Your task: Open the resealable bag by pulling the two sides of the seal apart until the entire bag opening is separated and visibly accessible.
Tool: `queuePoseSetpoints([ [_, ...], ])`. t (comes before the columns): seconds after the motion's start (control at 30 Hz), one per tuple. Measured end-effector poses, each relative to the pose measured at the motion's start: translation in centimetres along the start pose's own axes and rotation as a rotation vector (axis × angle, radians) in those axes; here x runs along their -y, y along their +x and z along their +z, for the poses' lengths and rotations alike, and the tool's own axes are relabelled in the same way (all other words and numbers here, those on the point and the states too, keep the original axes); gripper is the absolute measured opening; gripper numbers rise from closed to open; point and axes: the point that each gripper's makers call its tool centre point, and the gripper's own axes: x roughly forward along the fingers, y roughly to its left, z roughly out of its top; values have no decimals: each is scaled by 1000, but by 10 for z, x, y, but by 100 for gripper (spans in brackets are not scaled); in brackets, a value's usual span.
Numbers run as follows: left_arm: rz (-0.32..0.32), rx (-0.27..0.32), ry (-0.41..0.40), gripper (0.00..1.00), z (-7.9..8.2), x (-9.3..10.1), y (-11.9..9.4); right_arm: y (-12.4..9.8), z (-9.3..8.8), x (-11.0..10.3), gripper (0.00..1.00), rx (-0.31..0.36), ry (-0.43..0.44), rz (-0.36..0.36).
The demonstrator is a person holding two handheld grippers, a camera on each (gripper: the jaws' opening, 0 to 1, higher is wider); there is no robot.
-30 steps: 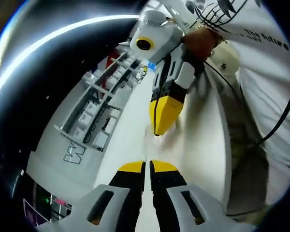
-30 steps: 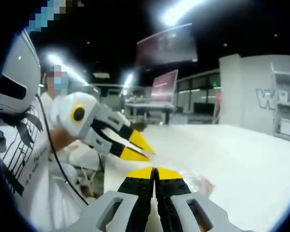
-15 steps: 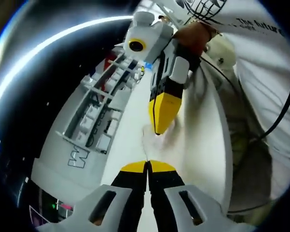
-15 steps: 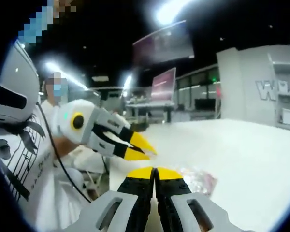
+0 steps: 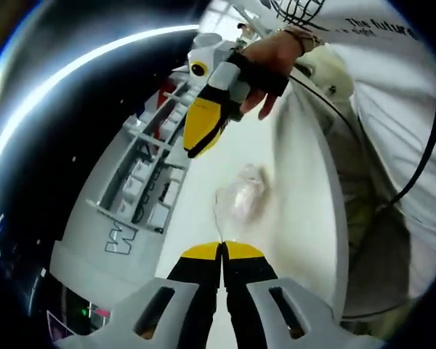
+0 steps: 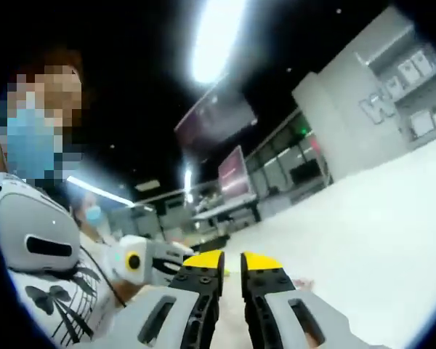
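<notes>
The white desk point(image 5: 305, 211) runs through both views, with a person's white printed shirt point(image 5: 400, 94) beside it at 2 o'clock in the left gripper view and a grey shelf unit point(image 5: 142, 171) at 9 o'clock.

The big change is the right gripper point(image 5: 198, 138). Half a second ago its yellow tips stood right at the bag, just above the left gripper's tips. Now it has swung up and away toward 11 o'clock in the left gripper view, carried in a hand point(image 5: 265, 62), and nothing hangs from it. In the right gripper view its own jaws point(image 6: 232, 259) have gone from pressed together to a narrow gap with nothing between them, and that camera now looks up at the ceiling lights.

The left gripper point(image 5: 221, 251) has kept its jaws pressed together, tips touching, apparently pinching the bag's clear top edge. It also shows small at 8 o'clock in the right gripper view point(image 6: 163, 254).

The bag point(image 5: 240, 198) hangs out from those tips toward 12 o'clock, a crumpled clear pouch with pale contents, over the desk.

My reading: the right side has let go, so either the seal has parted or the grip slipped. The mouth is too blurred to tell whether it gapes.
</notes>
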Motion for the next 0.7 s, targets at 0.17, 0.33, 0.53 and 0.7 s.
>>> queuePoseSetpoints([
  [0.17,0,13,26,1,6,-3,1,17,7,-3,0,-62,-26,-2],
  [0.33,-12,22,39,1,10,-2,3,35,-8,-10,2,-294,-37,58],
  [0.53,-20,27,67,1,14,-1,4,45,-27,-11,6,-540,-4,133],
  [0.7,-31,36,77,1,17,2,3,46,-40,-11,6,-705,33,192],
])
